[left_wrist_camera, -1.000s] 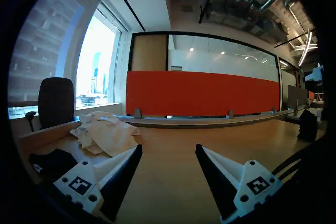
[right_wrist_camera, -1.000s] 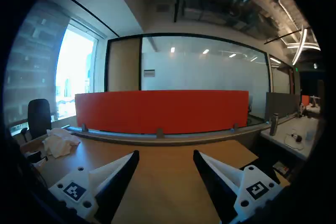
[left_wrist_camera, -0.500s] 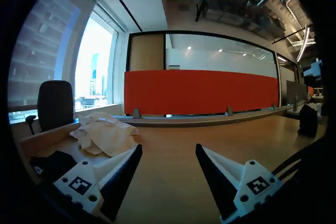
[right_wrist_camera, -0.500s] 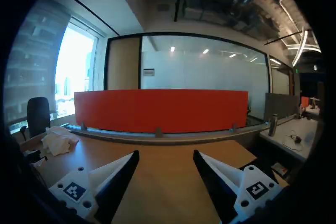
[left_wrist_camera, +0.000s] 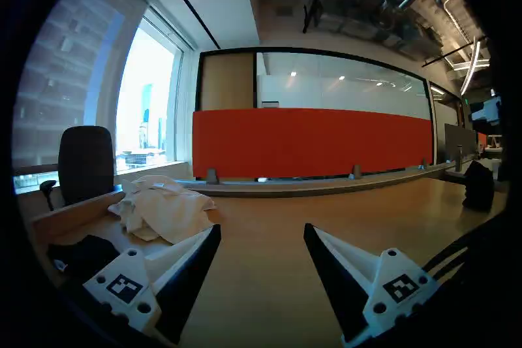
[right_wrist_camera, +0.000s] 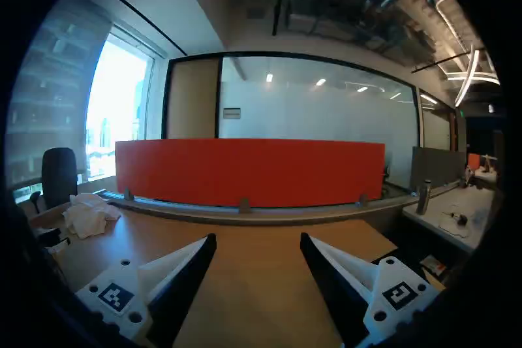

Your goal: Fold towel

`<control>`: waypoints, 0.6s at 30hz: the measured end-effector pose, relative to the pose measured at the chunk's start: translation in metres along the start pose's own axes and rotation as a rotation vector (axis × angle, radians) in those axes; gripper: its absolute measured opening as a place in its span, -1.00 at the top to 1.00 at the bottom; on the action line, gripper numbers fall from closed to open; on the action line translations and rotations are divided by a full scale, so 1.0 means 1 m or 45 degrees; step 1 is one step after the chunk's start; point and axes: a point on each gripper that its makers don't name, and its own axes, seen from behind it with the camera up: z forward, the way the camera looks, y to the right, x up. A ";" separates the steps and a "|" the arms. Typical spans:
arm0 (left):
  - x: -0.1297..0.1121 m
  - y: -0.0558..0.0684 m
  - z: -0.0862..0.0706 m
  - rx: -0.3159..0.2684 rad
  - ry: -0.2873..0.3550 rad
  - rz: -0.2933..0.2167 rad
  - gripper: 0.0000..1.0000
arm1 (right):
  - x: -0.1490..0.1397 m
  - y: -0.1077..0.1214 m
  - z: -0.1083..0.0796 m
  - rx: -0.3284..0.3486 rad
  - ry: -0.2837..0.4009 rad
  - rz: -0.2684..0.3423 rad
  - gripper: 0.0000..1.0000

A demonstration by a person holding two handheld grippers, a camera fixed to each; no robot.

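A crumpled cream towel (left_wrist_camera: pixel 163 207) lies in a heap on the wooden desk (left_wrist_camera: pixel 274 243), left of and beyond my left gripper (left_wrist_camera: pixel 261 237). That gripper stands open with nothing between its white fingers, just above the desk. In the right gripper view the same towel (right_wrist_camera: pixel 88 212) is small and far off at the left. My right gripper (right_wrist_camera: pixel 258 243) is open too, low over bare wood, well to the right of the towel.
An orange divider panel (left_wrist_camera: pixel 313 142) runs along the desk's back edge. A black office chair (left_wrist_camera: pixel 86 162) stands at the left by the window. A dark cloth (left_wrist_camera: pixel 81 253) lies near the left gripper's left finger. A black object (left_wrist_camera: pixel 478 186) sits at the far right. A neighbouring desk (right_wrist_camera: pixel 457 207) holds a bottle.
Both views have tilted up a little, so the towel and divider sit slightly lower or shifted in frame. The towel has not moved and both grippers stay open.
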 end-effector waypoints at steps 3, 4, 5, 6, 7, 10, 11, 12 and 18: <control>0.000 0.000 0.000 0.000 0.000 0.001 -0.89 | -0.002 0.001 0.002 0.008 0.005 -0.010 -0.99; 0.000 0.000 0.000 0.000 0.000 0.001 -0.89 | -0.003 0.001 0.002 0.012 0.006 -0.012 -0.99; 0.000 0.000 0.000 0.000 0.000 0.001 -0.88 | -0.003 0.001 0.003 0.018 0.007 -0.016 -0.99; 0.000 -0.001 0.000 0.000 0.000 0.001 -0.89 | -0.003 0.001 0.004 0.017 0.012 -0.020 -0.99; 0.000 -0.001 0.000 0.000 0.000 0.001 -0.89 | -0.004 0.002 0.004 0.015 0.017 -0.024 -0.99; 0.000 -0.001 0.000 0.000 0.000 0.001 -0.89 | -0.006 0.005 0.007 0.008 0.031 -0.040 -0.99; 0.000 -0.001 0.000 0.000 0.000 0.001 -0.89 | -0.008 0.006 0.008 0.005 0.036 -0.047 -0.99; 0.001 -0.001 0.000 0.000 0.000 0.001 -0.89 | -0.010 0.007 0.009 0.004 0.037 -0.049 -0.99; 0.001 -0.001 0.000 0.000 0.000 0.002 -0.88 | -0.029 0.008 0.015 0.011 0.047 -0.035 -0.99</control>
